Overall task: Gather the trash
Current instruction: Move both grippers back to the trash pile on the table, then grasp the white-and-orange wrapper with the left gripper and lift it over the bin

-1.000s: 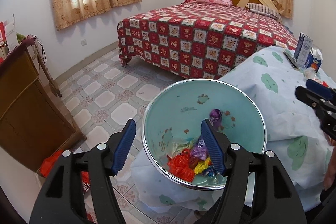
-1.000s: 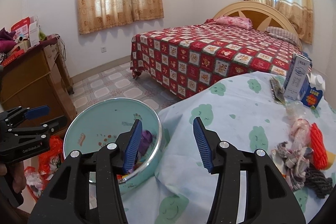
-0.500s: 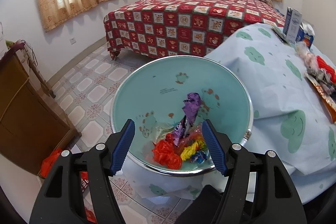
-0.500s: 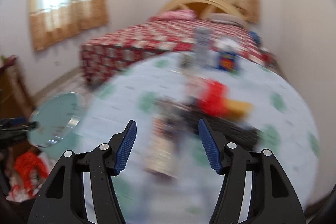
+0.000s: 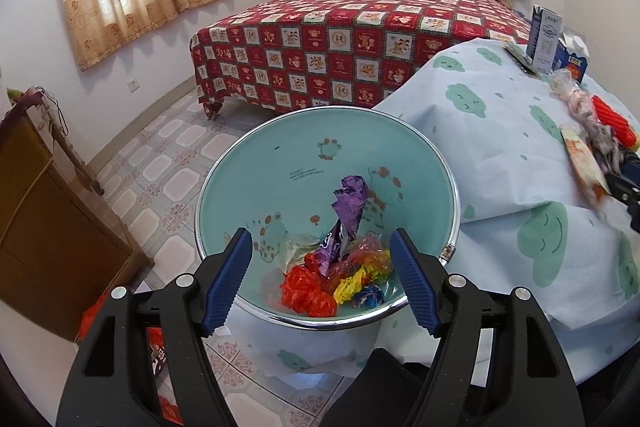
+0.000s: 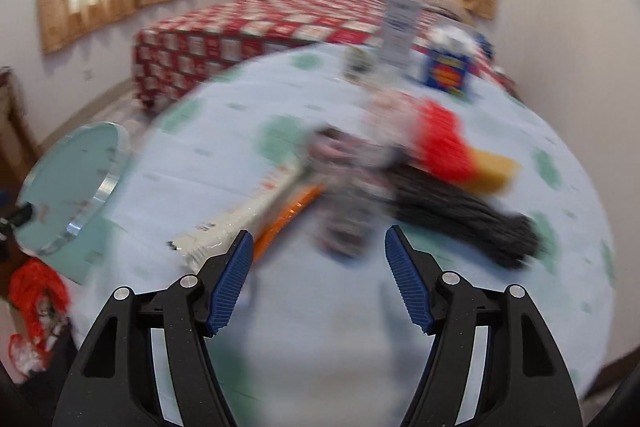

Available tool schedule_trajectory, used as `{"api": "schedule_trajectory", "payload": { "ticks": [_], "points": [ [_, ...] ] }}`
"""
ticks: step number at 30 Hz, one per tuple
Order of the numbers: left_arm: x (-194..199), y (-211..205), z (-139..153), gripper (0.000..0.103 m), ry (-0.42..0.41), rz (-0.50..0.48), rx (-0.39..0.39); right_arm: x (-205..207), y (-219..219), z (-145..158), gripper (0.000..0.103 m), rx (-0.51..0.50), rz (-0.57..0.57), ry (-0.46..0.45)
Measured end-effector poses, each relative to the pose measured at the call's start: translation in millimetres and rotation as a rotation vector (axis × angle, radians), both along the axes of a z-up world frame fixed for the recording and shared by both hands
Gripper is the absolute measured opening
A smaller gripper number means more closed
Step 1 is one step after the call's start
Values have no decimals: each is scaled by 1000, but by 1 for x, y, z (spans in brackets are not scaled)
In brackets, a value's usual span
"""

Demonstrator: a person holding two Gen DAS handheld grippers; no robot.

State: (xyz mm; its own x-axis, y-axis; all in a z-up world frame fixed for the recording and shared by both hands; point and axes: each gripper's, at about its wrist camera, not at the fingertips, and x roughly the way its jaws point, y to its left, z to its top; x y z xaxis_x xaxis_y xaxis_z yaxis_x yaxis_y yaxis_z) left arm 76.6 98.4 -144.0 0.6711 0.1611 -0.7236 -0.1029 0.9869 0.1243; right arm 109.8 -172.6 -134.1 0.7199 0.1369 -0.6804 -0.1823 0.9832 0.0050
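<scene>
We had both grippers, left (image 5: 320, 277) and right (image 6: 318, 277), opening, empty; blurred wrapper (image 6: 240, 215) risked a missed grab.

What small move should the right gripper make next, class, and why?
Probably ease the right gripper forward onto the white wrapper nearest it: its opening jaws are empty, trash still litters the table, and the basin holds only some.

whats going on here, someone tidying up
A person is collecting trash with two handheld grippers. The left gripper sits at the near rim of a teal basin already holding crumpled wrappers, its jaws opening. The right gripper, jaws also opening and empty, faces the remaining litter on the table.
</scene>
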Motion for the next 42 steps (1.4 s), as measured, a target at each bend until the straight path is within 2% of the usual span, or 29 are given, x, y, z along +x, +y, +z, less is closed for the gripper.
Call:
{"api": "schedule_trajectory", "payload": {
  "ticks": [4,8,12,18,23,24,25,26,27,30,32,36,39,40,42],
  "points": [
    [0,1,1,71,-1,4,-4,-3,12,7,68,21,37,-30],
    [1,-12,3,71,-6,-18,-9,-23,-19,21,68,30,-10,-77],
    [1,-50,8,70,-19,-99,-12,-36,-64,22,68,18,-119,-99],
    [9,-114,24,70,-50,-216,-60,-45,-130,13,68,52,-265,-94],
    [26,-160,22,70,-41,-269,-78,-51,-159,10,68,86,-308,-100],
    [33,-171,15,68,-20,-278,-75,-52,-161,9,68,93,-308,-100],
    [37,-175,11,57,-5,-280,-77,-52,-163,8,68,98,-307,-99],
    [42,-179,6,39,15,-282,-81,-52,-162,7,68,102,-299,-99],
    [49,-182,-1,35,50,-290,-94,-53,-162,6,68,102,-295,-100],
    [49,-181,-1,29,41,-289,-90,-55,-161,8,68,113,-280,-109],
    [47,-174,5,21,26,-290,-96,-54,-156,10,68,121,-269,-113],
    [35,-150,25,18,-28,-299,-71,-47,-138,14,64,121,-227,-115],
    [31,-129,33,17,-39,-277,-74,-39,-116,17,62,111,-186,-110],
    [29,-119,35,8,-45,-264,-74,-34,-108,18,62,109,-171,-105],
    [26,-102,39,6,-49,-244,-75,-27,-97,18,61,103,-155,-99]
  ]
}}
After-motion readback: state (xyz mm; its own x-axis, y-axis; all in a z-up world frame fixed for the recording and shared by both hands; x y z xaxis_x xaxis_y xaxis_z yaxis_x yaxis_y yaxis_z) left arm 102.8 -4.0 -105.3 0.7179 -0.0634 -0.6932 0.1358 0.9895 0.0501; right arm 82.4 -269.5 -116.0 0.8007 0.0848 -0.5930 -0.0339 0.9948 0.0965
